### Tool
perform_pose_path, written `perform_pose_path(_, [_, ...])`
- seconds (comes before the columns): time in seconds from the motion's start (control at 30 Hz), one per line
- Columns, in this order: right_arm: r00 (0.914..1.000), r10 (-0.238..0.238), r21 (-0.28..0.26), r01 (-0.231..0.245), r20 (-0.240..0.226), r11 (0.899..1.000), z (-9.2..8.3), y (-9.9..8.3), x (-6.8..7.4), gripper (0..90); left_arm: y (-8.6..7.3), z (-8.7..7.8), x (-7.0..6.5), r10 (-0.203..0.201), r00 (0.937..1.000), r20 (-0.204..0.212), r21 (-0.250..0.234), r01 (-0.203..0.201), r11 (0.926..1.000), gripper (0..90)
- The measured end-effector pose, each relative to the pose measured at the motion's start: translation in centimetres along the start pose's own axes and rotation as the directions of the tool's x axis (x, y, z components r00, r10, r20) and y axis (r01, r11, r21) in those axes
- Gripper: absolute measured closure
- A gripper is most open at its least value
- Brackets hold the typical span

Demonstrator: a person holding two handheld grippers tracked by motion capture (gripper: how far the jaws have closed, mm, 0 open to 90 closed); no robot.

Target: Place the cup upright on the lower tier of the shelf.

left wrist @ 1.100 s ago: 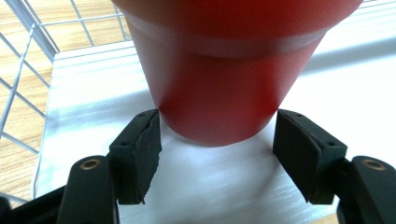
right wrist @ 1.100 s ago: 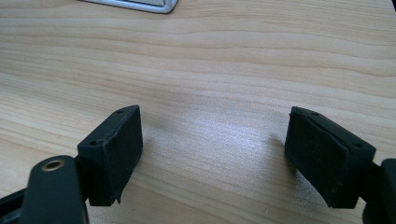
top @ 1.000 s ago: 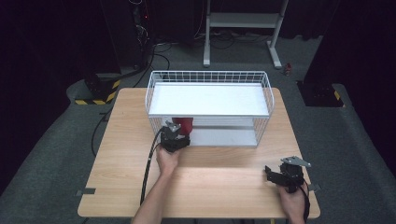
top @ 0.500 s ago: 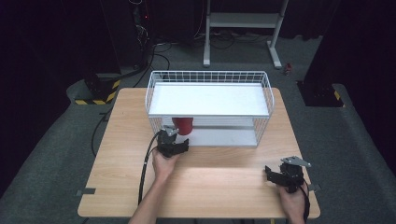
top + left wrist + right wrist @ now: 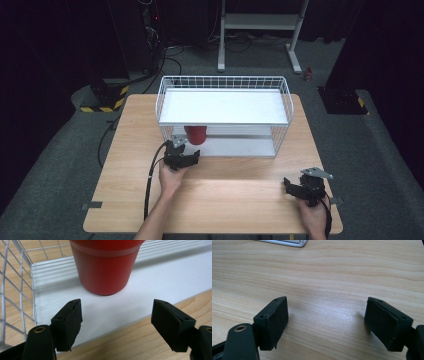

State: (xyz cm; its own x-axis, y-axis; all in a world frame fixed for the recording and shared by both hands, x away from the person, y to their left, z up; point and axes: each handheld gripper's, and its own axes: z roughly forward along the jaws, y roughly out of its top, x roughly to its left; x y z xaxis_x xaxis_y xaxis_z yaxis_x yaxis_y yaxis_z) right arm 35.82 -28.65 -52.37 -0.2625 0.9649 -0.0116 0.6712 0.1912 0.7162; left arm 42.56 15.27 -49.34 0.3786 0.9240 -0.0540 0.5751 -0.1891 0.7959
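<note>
Fingers wide apart, empty, facing red cup.

Wooden table on grey floor, white metal stand and black-yellow striped block beyond.

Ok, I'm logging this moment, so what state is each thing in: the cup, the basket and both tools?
Red cup: upright, standing free on the basket's white floor.
Wire basket: upright on the table, with the cup inside.
Left tool: open; its jaws have just been opening, nothing is between them, and the cup is just ahead.
Right tool: open and empty, over bare tabletop.
</note>
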Motion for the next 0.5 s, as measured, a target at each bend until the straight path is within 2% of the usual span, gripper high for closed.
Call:
perform_pose_path(0.3, [1.0000, 0.000, 0.000, 0.000, 0.000, 1.000, 0.0, 0.0, 0.0, 19.1, -0.3, -1.3, 0.6, -0.021, 0.9995, 0.024, -0.015, 0.022, 0.9996, 25.7])
perform_pose_path(0.5, [1.0000, 0.000, 0.000, 0.000, 0.000, 1.000, 0.0, 0.0, 0.0, 19.1, -0.6, -2.2, 1.0, -0.029, 0.9993, 0.024, -0.034, 0.030, 0.9990, 25.2])
